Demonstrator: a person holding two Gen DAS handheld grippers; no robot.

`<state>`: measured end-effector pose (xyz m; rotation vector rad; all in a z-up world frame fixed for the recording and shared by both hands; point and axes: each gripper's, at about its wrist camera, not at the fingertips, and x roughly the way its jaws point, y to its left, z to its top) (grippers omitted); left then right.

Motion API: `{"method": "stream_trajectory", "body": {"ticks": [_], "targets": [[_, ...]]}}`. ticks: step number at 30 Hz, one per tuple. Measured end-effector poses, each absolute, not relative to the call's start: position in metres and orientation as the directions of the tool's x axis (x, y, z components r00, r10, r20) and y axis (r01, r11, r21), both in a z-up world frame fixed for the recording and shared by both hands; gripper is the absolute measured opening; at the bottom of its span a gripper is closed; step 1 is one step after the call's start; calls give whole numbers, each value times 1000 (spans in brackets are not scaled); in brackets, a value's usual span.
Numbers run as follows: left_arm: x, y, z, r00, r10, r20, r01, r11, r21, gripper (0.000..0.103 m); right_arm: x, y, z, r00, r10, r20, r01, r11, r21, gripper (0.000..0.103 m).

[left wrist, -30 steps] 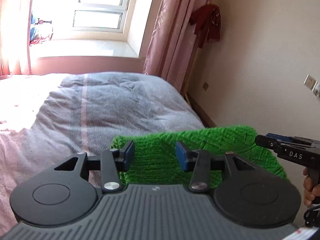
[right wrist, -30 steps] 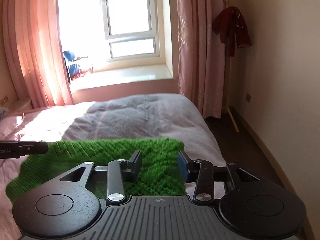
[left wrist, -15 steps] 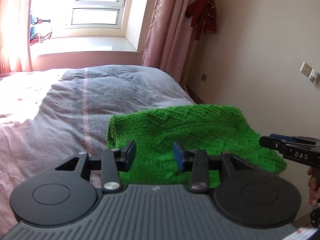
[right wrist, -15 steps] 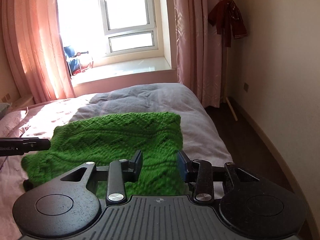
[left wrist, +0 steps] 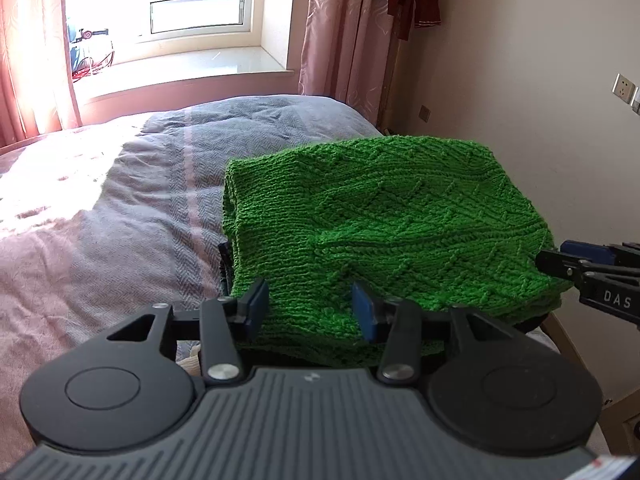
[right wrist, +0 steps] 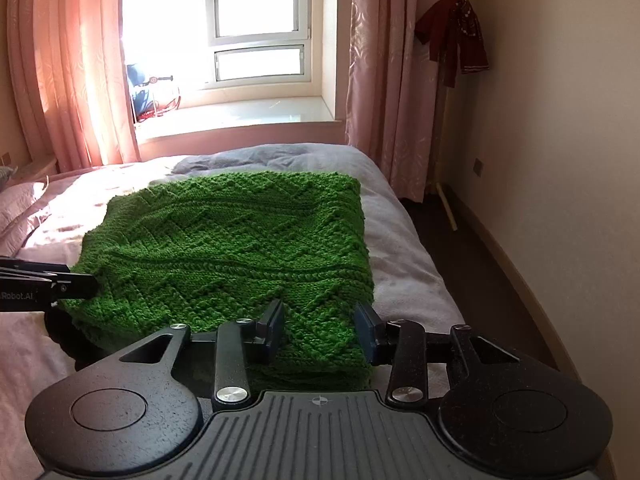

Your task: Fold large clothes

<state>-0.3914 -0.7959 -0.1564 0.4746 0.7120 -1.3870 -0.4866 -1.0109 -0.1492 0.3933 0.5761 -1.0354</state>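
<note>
Right wrist view showed a green knit (right wrist: 224, 248) folded flat on the bed (right wrist: 404, 264), both grippers (right wrist: 320, 332) (left wrist: 306, 312) released at its near edge, probably to let it settle

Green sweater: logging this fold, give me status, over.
Both tongs open, left and right, each straddling the near edge. Green sweater folded, lying on the bed. Nothing in the way.

sunlit window (right wrist: 256, 20) with pink curtains (right wrist: 68, 68), a bed (left wrist: 120, 200) in grey-pink covers, cream wall (right wrist: 560, 120)
</note>
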Motion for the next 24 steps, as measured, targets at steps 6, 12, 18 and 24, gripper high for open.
{"method": "stream_trajectory", "body": {"ticks": [6,12,18,24], "targets": [[-398,-769,-134,37,-713,-700,984,149,-99,63,-509,-974,-127,436,-675,-595,886,438,154,45],[-404,-717,-106,25,-719,-695,988,126,-95,79,-529,-914,-104,448,-651,-613,890,391,235,58],[-419,-663,-83,64,-717,-694,992,120,-32,95,-535,-852,-79,440,-622,-647,891,394,227,64],[-423,-616,-69,54,-723,-689,993,108,-36,102,-534,-799,-60,444,-647,-620,881,440,172,65]]}}
